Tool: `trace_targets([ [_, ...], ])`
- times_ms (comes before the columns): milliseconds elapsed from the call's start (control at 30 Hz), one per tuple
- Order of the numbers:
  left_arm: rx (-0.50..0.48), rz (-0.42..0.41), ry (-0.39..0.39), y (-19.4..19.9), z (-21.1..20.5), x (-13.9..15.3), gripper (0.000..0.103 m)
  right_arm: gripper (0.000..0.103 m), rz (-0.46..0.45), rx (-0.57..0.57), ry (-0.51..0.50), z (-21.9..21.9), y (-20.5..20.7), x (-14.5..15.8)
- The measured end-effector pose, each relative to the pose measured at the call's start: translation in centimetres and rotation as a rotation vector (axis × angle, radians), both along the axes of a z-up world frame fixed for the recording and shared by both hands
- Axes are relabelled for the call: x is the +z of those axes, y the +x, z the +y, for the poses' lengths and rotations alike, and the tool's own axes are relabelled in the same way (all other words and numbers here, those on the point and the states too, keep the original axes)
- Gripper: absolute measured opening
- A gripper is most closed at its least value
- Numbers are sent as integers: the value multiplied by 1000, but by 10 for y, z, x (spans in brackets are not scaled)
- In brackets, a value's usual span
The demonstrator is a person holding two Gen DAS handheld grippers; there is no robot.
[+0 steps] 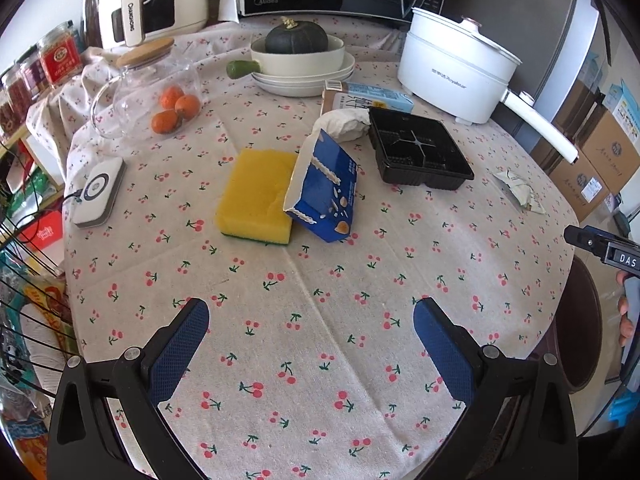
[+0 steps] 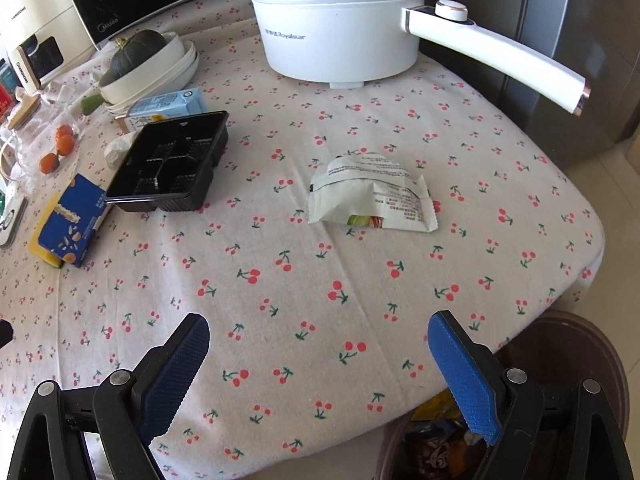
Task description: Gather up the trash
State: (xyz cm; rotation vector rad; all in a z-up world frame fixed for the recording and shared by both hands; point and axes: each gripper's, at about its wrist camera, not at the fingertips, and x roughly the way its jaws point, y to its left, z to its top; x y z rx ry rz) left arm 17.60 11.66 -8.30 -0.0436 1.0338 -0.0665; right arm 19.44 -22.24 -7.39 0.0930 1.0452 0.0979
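Both claws, left claw [image 1: 311, 312] and right claw [image 2: 319, 326], wide and empty over desk [image 2: 280, 292]; wrapper [image 2: 370, 196], blue box [image 1: 324, 188], black tray [image 1: 418, 152] all uncollected.

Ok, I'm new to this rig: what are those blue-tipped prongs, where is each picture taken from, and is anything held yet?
The prongs are two hand-held grippers, each with a camera looking along its fingers. One picture is from the left gripper, the other from the right gripper. Both are open and hold nothing. On the cherry-print tablecloth lies likely trash: a torn blue carton leaning on a yellow sponge, a black plastic tray, a crumpled tissue and an empty wrapper. The pot and dishes stand behind.
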Motion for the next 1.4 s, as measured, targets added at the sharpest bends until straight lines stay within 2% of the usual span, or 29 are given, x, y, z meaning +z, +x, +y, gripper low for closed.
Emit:
trace_targets([
  [200,41,-16,5,27,2,-5,103,92,29,3,-44,1,48,-23],
  [333,5,-43,97,43,-6,-10,103,93,33,9,-94,-1,72,-36],
  [533,-52,-59,175,67,-21,-20,103,95,54,-14,-60,-13,95,-54],
  [767,-97,-53,286,89,-45,-36,102,96,70,-10,-60,-18,102,-68],
  [867,-107,-43,321,94,-52,-43,96,96,61,-10,-50,-20,102,-68],
  [933,-109,-23,334,96,-55,-48,79,95,56,-6,-56,-21,102,-69],
  [1000,-103,-9,337,96,-54,-51,68,92,45,0,-72,-20,101,-68],
  [1033,-101,-18,344,95,-55,-50,65,85,36,6,-71,-19,100,-67],
  [1100,-108,-25,326,93,-54,-47,64,72,27,18,-76,-19,99,-64],
  [1167,-102,-23,291,90,-52,-44,64,47,18,35,-94,-16,97,-61],
  [1233,-90,-18,256,87,-50,-41,64,30,17,55,-124,-13,94,-58],
  [1333,-73,-4,203,79,-48,-36,64,18,28,77,-140,-12,86,-54],
  [1400,-59,1,171,73,-46,-32,64,16,26,86,-141,-11,80,-49],
])
